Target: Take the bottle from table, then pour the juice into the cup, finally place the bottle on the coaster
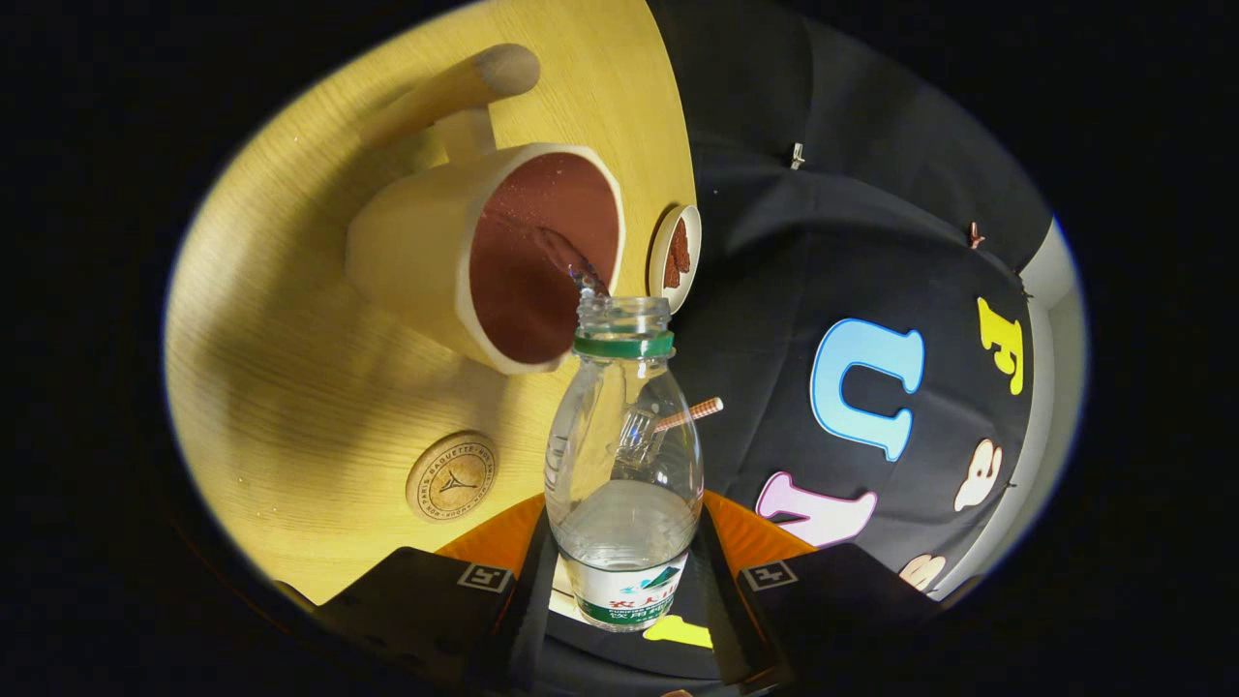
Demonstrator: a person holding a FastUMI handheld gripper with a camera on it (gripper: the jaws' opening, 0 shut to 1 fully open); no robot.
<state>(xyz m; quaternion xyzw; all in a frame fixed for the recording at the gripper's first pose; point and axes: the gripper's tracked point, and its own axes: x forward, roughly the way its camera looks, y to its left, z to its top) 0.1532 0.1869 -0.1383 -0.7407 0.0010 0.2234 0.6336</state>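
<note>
Over a pale wooden table, the gripper clamps the bottle pouring into the cup; overtilting risks missing the rim.

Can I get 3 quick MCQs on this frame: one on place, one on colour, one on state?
1. Where is the round wooden coaster?
A. on the table beside the cup
B. under the cup
C. on the bottle

2. What colour is the ring on the bottle's neck?
A. red
B. green
C. blue

3. What is the bottle doing?
A. standing capped on the table
B. lying on the coaster
C. held tipped and uncapped, pouring into the cup

Answers: 1 A, the coaster lies bare on the table, apart from the cup. 2 B, a green band sits below the open mouth. 3 C, the gripper clamps the bottle's base and a stream runs from its mouth into the cup.
</note>
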